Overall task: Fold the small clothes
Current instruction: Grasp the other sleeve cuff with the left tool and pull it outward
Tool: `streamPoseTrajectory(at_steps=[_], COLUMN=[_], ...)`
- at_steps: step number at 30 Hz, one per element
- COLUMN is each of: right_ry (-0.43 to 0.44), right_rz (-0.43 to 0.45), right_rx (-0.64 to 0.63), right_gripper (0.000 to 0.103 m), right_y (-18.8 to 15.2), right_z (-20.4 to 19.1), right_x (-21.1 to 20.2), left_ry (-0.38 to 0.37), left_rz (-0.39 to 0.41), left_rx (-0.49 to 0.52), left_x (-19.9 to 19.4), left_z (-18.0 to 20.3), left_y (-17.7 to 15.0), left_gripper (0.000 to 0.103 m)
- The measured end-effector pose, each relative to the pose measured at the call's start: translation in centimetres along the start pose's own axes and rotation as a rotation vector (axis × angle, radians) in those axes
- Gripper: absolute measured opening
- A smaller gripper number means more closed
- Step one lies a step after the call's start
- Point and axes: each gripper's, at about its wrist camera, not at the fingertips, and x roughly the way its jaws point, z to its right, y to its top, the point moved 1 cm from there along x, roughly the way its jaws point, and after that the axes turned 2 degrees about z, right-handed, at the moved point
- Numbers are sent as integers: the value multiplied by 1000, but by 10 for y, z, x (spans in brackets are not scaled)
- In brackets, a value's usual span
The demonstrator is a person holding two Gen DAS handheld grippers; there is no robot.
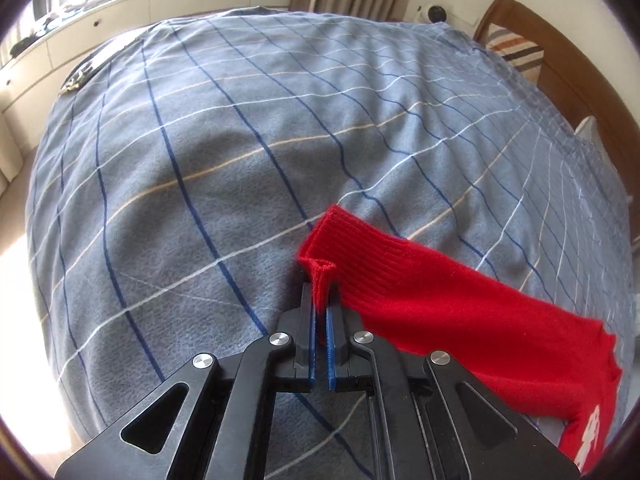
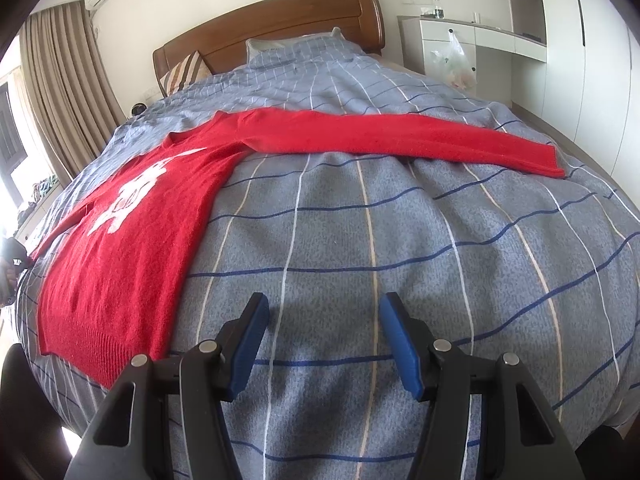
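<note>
A small red knit sweater (image 2: 132,232) with a white figure on its chest lies flat on the blue checked bed cover (image 2: 360,248). One sleeve (image 2: 400,140) stretches out to the right across the bed. In the left wrist view my left gripper (image 1: 320,300) is shut on the cuff of the other sleeve (image 1: 440,300), pinching a fold of red knit between its blue pads. My right gripper (image 2: 324,320) is open and empty, hovering over bare cover to the right of the sweater's hem.
A wooden headboard (image 2: 272,28) with a striped pillow (image 2: 184,72) and a white pillow stands at the far end. White cabinets (image 2: 480,48) with a plastic bag stand at right. Curtains and a window shelf with clutter (image 1: 120,4) lie to the left.
</note>
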Motion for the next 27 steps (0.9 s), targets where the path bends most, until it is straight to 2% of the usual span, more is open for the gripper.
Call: streamPoseTrajectory(at_steps=[4,15,20,26,27], right_ry=[-1,0,1,-2,-3], right_rz=[-1,-5,-4,7,8], right_rx=[0,-5,-4,2,5], right_gripper=[59,62,63,69,69], right_y=[0,-1,-1,0,1], right_z=[0,-1,-1,0,0], right_x=[0,2,2,0,0], left_ry=[11,-64,-142,-270,-279], left_rz=[22,22,-2,-83,-93], left_rx=[46,10,-48,-204,-220], left_x=[2,9,10,0,-3], left_z=[4,-9,-21,-44,-46], left_y=[-5,-8,-7,-8,-8], left_gripper=[2,5,7,14,18])
